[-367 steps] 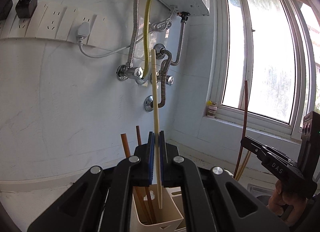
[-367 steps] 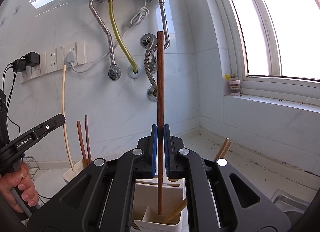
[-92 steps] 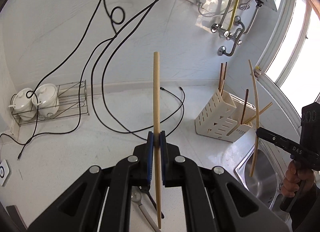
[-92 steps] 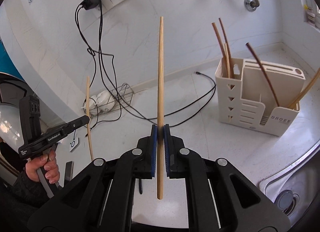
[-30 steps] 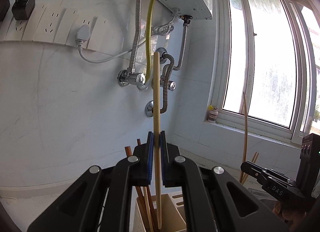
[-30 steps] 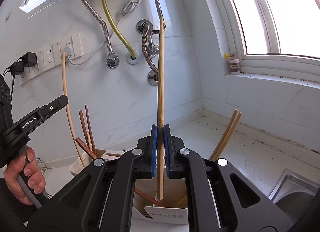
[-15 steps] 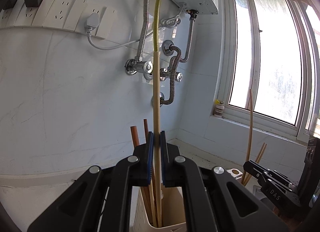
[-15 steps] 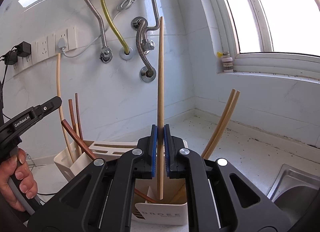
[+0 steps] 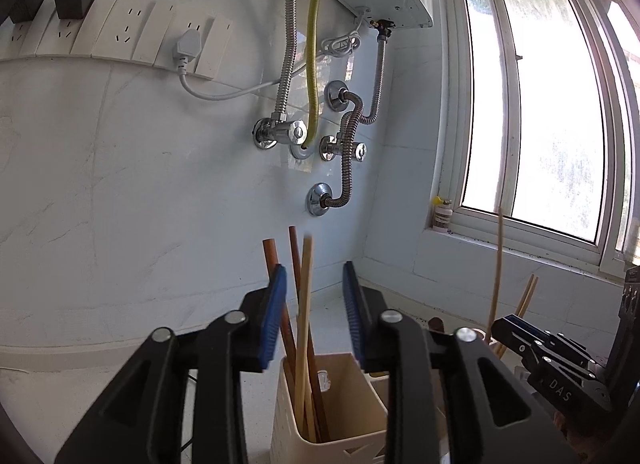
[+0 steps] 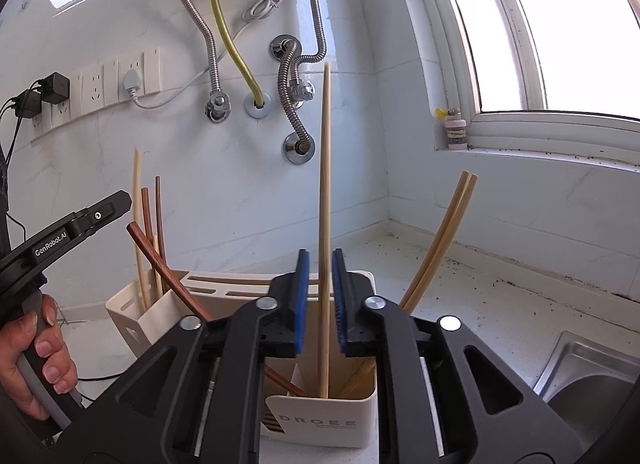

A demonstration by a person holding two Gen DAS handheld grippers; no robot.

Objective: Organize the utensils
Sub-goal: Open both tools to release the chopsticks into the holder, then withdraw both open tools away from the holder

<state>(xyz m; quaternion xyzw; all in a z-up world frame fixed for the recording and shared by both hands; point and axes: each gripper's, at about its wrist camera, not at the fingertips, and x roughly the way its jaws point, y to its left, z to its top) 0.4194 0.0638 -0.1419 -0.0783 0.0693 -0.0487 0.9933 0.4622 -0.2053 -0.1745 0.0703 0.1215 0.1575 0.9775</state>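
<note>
Both hands are at the release step of dropping chopsticks into the cream utensil holder [image 10: 320,416] that stands on the white desk [image 10: 480,304] beside the sink [image 10: 584,364].

The left gripper [image 9: 312,312] has just been opening: its jaws stand spread, and the pale chopstick [image 9: 306,304] between them touches neither blue pad. It leans in the holder's end compartment [image 9: 332,404] alongside two dark brown chopsticks [image 9: 294,264], its lower end down inside the bin.

The right gripper [image 10: 319,300] has likewise just been opening. Its jaws are parted, with a bamboo chopstick [image 10: 325,184] standing upright in the gap and its tip down in the front compartment. Whether that tip rests on the bottom is hard to tell, since the compartment wall hides it, though the stick looks free of both pads. A pair of tan chopsticks [image 10: 444,232] leans out of the same compartment to the right, and a reddish-brown one [image 10: 160,260] slants across the section behind.

The next move, as I judge it, calls for drawing each gripper straight back and up with the jaws kept wide, so that no pad catches a stick and tips it out. After that, any utensils left on the desk would need fetching; none are visible from here.
</note>
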